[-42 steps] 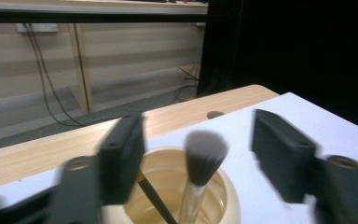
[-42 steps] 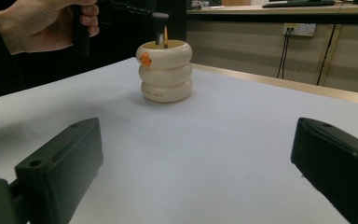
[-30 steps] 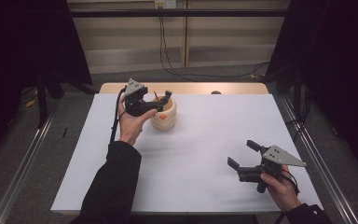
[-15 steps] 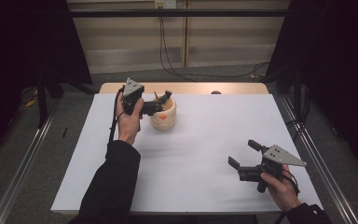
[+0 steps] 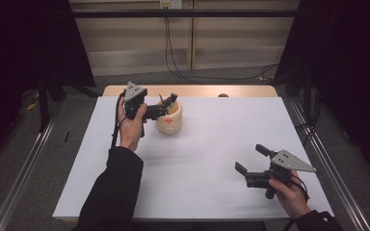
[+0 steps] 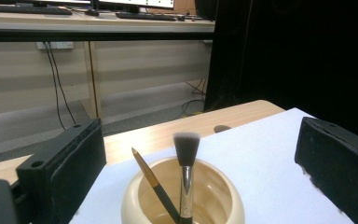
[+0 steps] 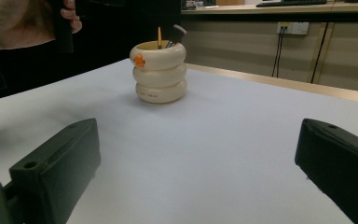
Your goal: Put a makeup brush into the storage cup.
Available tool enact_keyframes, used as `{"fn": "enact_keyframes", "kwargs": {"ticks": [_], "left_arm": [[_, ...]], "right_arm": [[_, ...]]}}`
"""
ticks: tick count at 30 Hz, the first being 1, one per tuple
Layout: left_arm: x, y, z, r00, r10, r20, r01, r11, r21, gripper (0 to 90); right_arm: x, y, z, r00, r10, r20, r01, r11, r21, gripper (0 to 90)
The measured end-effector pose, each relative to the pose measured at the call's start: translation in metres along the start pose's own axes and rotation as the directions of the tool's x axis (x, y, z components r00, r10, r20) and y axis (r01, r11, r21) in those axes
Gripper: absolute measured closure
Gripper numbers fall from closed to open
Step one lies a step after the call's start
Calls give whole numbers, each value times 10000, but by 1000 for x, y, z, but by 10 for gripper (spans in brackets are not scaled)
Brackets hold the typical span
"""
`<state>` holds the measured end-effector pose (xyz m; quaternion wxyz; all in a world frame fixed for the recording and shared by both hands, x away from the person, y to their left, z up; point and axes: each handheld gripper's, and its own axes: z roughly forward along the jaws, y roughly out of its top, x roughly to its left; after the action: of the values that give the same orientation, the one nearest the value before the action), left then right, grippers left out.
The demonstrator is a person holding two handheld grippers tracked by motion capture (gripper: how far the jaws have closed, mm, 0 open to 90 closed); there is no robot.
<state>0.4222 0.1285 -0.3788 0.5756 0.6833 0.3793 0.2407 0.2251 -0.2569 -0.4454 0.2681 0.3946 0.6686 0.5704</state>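
Observation:
A cream, ring-shaped holder (image 5: 169, 121) stands at the back of the white table, left of the middle. A fluffy-headed makeup brush (image 6: 185, 148) and a thin brown-handled brush (image 6: 149, 175) lean inside the holder (image 6: 135, 198). My left gripper (image 5: 166, 106) hovers just above its rim, open, and points right. The jaws of the left gripper (image 6: 198, 140) stand wide apart to either side of the brushes and touch neither. My right gripper (image 5: 251, 159) rests low near the front right, open and holding nothing. It (image 7: 196, 149) faces the holder (image 7: 159, 72).
A white sheet (image 5: 212, 159) covers the table, and a bare wooden strip (image 5: 192, 90) runs along its far edge. A small dark spot (image 5: 223, 95) lies on that strip. Metal rails (image 5: 325, 159) flank the table. Cables hang by the back wall.
My left gripper has shifted slightly to the left above the holder. The right gripper has stayed in place.

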Motion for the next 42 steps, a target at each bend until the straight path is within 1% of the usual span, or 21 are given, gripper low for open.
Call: {"fn": "enact_keyframes", "kwargs": {"ticks": [4,6,8,15,16,19,22,23,24,25,27,28,30,31,33,34,35,37,39,41,42], "left_arm": [[0,-2,-5,9997,-71,241,73,9999,-80,15],[-1,-3,-8,9998,-101,166,102,9999,-46,14],[-1,-6,-11,9995,-94,306,96,9999,-54,14],[-5,-11,-22,9996,-53,271,54,10000,-46,11],[-5,-12,-23,9993,-87,355,88,10000,-32,11],[-5,-16,-29,9997,-75,240,76,10000,-30,11],[-4,-19,-34,9993,-123,364,124,9999,-12,11],[-4,-20,-36,9996,-76,285,76,10000,14,11],[-5,-20,-38,9991,-69,407,74,9999,-119,11],[-4,-21,-40,9986,-147,503,157,9997,-196,11],[-4,-22,-45,9982,-328,495,336,9993,-157,11],[-3,-23,-47,9978,-327,571,341,9992,-225,11],[-5,-25,-51,9987,-267,444,273,9996,-123,11],[-5,-27,-53,9988,-159,467,163,9998,-102,11],[-5,-30,-57,9988,-140,462,142,9999,-33,11],[-6,-32,-60,9986,-278,456,281,9996,-79,11],[-6,-33,-62,9987,-285,425,289,9996,-69,11],[-7,-36,-66,9975,-386,597,397,9991,-176,11],[-9,-38,-71,9992,-219,345,224,9996,-147,11],[-10,-39,-76,9990,-200,395,208,9996,-203,11],[-11,-40,-77,9984,-325,468,337,9991,-263,11]], "right_arm": [[-1,0,0,10000,23,52,-23,10000,-20,0],[-1,0,0,10000,5,23,-5,10000,-11,0],[-1,0,0,10000,46,21,-46,10000,-33,0],[-1,0,0,10000,-31,-20,30,10000,-35,1],[-1,0,0,10000,-11,-6,11,10000,-51,0],[-1,0,0,10000,3,5,-3,10000,-34,0],[0,0,0,10000,-7,2,7,10000,-46,0],[0,0,1,10000,-10,5,10,10000,-45,0],[0,0,0,10000,-18,5,18,10000,-57,0],[0,0,0,10000,-21,-4,20,10000,-59,0],[0,0,1,10000,-10,12,10,10000,-42,0],[0,0,1,10000,-3,2,3,10000,-45,0],[0,0,0,10000,30,8,-30,10000,-28,0],[0,0,0,10000,54,2,-54,10000,-22,0],[0,0,0,10000,48,-12,-48,10000,-8,0],[0,0,0,10000,54,1,-54,10000,-19,0],[-1,0,1,10000,17,11,-17,10000,-39,0],[-1,0,1,10000,23,8,-23,10000,-45,0],[-1,0,0,10000,-58,-36,58,10000,12,0],[-2,0,0,10000,-27,-8,27,10000,27,0],[-2,0,1,10000,12,43,-12,10000,5,0]]}}
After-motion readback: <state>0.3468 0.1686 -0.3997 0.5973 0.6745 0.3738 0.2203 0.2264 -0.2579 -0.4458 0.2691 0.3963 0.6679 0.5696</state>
